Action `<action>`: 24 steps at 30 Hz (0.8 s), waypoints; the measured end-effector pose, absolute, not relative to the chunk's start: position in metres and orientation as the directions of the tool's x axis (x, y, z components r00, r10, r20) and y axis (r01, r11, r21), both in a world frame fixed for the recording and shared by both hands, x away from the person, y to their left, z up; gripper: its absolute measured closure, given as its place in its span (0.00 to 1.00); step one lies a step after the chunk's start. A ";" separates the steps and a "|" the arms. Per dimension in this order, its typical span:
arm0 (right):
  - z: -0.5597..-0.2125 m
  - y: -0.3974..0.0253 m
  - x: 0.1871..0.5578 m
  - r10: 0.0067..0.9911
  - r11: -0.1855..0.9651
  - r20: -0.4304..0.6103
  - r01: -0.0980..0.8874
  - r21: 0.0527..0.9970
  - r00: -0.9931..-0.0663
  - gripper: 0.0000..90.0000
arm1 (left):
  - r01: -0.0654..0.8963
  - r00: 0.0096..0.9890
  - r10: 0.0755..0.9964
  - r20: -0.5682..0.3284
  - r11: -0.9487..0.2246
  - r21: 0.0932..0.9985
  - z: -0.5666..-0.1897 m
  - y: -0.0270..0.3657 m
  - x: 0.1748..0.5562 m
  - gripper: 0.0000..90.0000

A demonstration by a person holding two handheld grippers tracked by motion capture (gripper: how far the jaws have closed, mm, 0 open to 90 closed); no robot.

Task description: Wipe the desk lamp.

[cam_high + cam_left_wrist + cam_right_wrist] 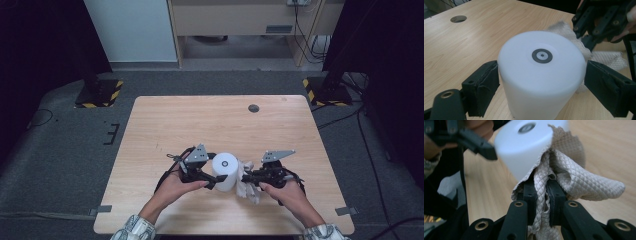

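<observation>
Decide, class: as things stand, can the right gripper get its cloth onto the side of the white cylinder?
Probably yes. The right gripper is shut on the cloth, which already lies against the white cylinder. The left gripper brackets other sides, leaving that side free.

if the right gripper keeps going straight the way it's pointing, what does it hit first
Most likely the white cylinder: the right gripper, shut on the beige waffle-weave cloth, points at its side, with cloth bunched between them.

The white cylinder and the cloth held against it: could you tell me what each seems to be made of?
The white cylinder looks like matte, slightly translucent plastic: smooth, softly glowing, no seams. The cloth seems a beige woven textile, perhaps microfibre: diamond-textured weave, limp folds.
</observation>
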State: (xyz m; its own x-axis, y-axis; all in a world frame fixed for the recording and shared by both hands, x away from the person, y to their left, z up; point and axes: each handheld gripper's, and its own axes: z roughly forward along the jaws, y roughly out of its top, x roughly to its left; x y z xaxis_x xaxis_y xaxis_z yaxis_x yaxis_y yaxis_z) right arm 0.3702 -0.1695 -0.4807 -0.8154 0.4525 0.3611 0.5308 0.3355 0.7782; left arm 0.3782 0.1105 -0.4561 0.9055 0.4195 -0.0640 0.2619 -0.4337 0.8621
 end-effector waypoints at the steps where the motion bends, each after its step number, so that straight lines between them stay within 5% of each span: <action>1: -0.482 -0.168 0.368 0.447 0.347 0.359 0.529 0.774 -0.819 0.89 | 0.262 0.905 0.420 -0.064 -0.434 0.862 -0.456 0.110 0.378 0.14; 11: -0.486 -0.152 0.357 0.384 0.414 0.354 0.502 0.759 -0.853 0.89 | 0.263 0.905 0.422 -0.064 -0.433 0.862 -0.456 0.111 0.378 0.14; 24: -0.479 -0.176 0.369 0.466 0.337 0.353 0.532 0.777 -0.811 0.89 | 0.262 0.902 0.428 -0.058 -0.436 0.861 -0.458 0.112 0.378 0.19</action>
